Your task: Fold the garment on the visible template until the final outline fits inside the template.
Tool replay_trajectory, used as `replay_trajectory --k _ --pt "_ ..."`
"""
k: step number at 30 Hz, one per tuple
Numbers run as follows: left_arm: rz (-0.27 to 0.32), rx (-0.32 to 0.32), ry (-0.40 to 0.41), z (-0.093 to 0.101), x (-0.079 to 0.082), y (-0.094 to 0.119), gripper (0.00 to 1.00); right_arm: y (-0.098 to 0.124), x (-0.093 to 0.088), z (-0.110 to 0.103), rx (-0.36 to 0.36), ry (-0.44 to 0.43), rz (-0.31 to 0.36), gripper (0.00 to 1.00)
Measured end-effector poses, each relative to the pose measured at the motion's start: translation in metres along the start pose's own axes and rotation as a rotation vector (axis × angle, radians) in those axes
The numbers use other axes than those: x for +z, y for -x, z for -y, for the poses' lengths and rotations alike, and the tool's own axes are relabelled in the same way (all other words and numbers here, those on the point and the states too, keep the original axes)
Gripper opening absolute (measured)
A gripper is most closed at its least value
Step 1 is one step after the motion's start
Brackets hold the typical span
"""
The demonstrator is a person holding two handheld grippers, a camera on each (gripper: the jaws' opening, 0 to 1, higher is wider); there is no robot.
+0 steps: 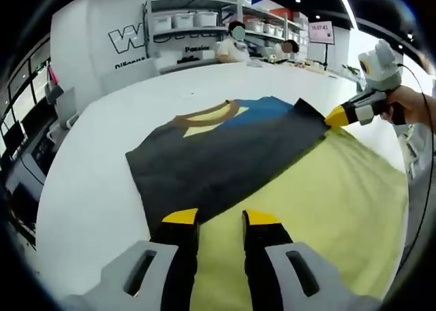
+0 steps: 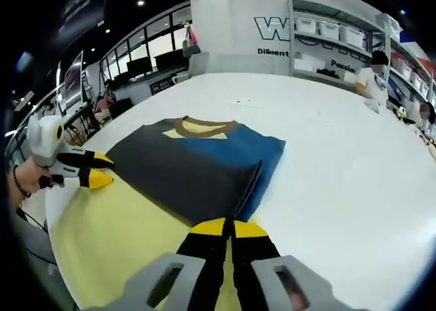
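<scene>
Garment: a dark grey and blue shirt [image 1: 225,151] with a tan collar lies folded on the white table [image 1: 95,188], its near part resting over the yellow template [image 1: 320,209].
Fold state: a grey panel is laid across the blue body, so at least one fold looks done (the collar end lies off the yellow sheet, on bare table).
Right gripper: the right gripper [image 2: 228,226] has its yellow-tipped jaws pressed together on the garment's raised near corner; the pinch also shows in the left gripper view.
Left gripper: the left gripper [image 1: 221,218] has its jaws parted, with nothing between them, poised at the garment's near edge where grey cloth meets yellow; whether the tips touch the fabric I cannot tell.
Progress: judged about midway. The outline does not yet sit inside the template.
Remaining: probably a further fold bringing the collar end back over the yellow sheet, then squaring the edges.
Surroundings: shelves with bins [image 1: 197,18] behind the table, and people seated at its far side.
</scene>
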State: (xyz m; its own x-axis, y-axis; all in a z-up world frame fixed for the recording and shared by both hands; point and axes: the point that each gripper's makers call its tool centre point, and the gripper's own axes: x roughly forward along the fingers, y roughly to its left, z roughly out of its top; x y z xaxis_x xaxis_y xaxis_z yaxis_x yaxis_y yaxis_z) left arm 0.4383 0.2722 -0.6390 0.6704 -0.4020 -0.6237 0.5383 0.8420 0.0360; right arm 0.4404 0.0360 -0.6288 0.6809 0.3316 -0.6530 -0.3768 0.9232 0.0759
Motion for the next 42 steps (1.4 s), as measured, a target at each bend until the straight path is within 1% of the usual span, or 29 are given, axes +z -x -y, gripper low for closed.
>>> replay_trajectory --k 3,4,6,9,12,14,16,18,19,20,22,24,25,26,27,28,29,31,32,33,34,35,36,37,40,42 --pt "0.001 -0.001 0.000 0.000 0.000 0.000 0.20 0.003 -0.004 0.009 -0.031 0.003 -0.011 0.00" --pt "0.001 0.000 0.002 0.000 0.000 0.000 0.21 0.005 -0.003 0.015 -0.056 0.010 -0.004 0.00" --pt "0.003 -0.005 0.005 0.002 0.000 0.001 0.23 0.010 -0.002 0.019 -0.067 0.014 0.011 0.00" --pt "0.004 -0.012 0.011 0.004 0.000 0.001 0.26 0.014 -0.001 0.019 -0.061 0.008 0.027 0.00" --pt "0.008 -0.015 0.005 0.005 0.000 0.000 0.26 0.019 0.005 0.015 -0.049 0.041 0.058 0.00" --pt "0.015 -0.019 0.007 0.005 0.002 0.000 0.25 0.021 0.009 0.013 -0.047 0.052 0.065 0.00" --pt "0.035 -0.022 0.026 0.005 0.006 0.002 0.25 0.024 0.015 0.004 0.001 0.057 0.075 0.00" --pt "0.060 -0.018 0.024 0.003 0.012 0.005 0.25 0.027 0.018 0.002 -0.015 -0.024 0.080 0.00" --pt "0.073 -0.010 0.006 0.002 0.015 0.007 0.24 0.029 0.019 0.005 -0.030 -0.078 0.084 0.00" --pt "0.078 -0.009 -0.005 0.003 0.017 0.008 0.24 0.029 0.020 0.007 -0.031 -0.082 0.101 0.00" --pt "0.079 -0.003 -0.005 0.003 0.019 0.011 0.26 0.029 0.019 0.011 -0.035 -0.082 0.099 0.00" --pt "0.092 -0.004 -0.012 0.004 0.023 0.014 0.27 0.032 0.018 0.009 -0.032 -0.070 0.098 0.00" --pt "0.106 -0.019 -0.019 0.007 0.026 0.015 0.24 0.033 0.019 0.008 -0.032 -0.062 0.097 0.00" --pt "0.117 -0.050 -0.021 0.012 0.029 0.016 0.20 0.035 0.020 0.007 -0.033 -0.045 0.102 0.00" --pt "0.122 -0.053 -0.023 0.013 0.030 0.017 0.18 0.037 0.022 0.009 -0.038 -0.034 0.110 0.00" --pt "0.127 -0.053 -0.031 0.014 0.031 0.018 0.21 0.037 0.021 0.010 -0.041 -0.005 0.098 0.00" --pt "0.128 -0.054 -0.039 0.015 0.031 0.019 0.24 0.037 0.018 0.012 -0.043 -0.005 0.082 0.00" --pt "0.129 -0.056 -0.042 0.016 0.033 0.023 0.25 0.040 0.020 0.012 -0.033 0.003 0.101 0.00" --pt "0.146 -0.076 0.005 0.019 0.036 0.026 0.25 0.041 0.020 0.010 -0.025 0.017 0.097 0.00" --pt "0.177 -0.094 0.049 0.021 0.041 0.030 0.24 0.043 0.019 0.008 -0.016 0.036 0.088 0.00" --pt "0.203 -0.097 0.054 0.020 0.046 0.034 0.23 0.044 0.019 0.007 -0.012 0.040 0.090 0.00" --pt "0.218 -0.051 0.001 0.011 0.049 0.039 0.21 0.047 0.021 0.003 0.011 0.049 0.106 0.00" --pt "0.213 -0.031 -0.029 0.007 0.048 0.041 0.20 0.048 0.024 -0.002 0.041 0.048 0.132 0.00" --pt "0.201 -0.038 -0.016 0.007 0.046 0.042 0.21 0.050 0.021 -0.005 0.067 0.045 0.125 0.00" --pt "0.195 -0.051 0.006 0.006 0.043 0.045 0.22 0.050 0.014 -0.002 0.054 0.058 0.100 0.00" --pt "0.197 -0.056 0.012 0.006 0.042 0.051 0.22 0.053 0.011 -0.005 0.074 0.064 0.093 0.00"
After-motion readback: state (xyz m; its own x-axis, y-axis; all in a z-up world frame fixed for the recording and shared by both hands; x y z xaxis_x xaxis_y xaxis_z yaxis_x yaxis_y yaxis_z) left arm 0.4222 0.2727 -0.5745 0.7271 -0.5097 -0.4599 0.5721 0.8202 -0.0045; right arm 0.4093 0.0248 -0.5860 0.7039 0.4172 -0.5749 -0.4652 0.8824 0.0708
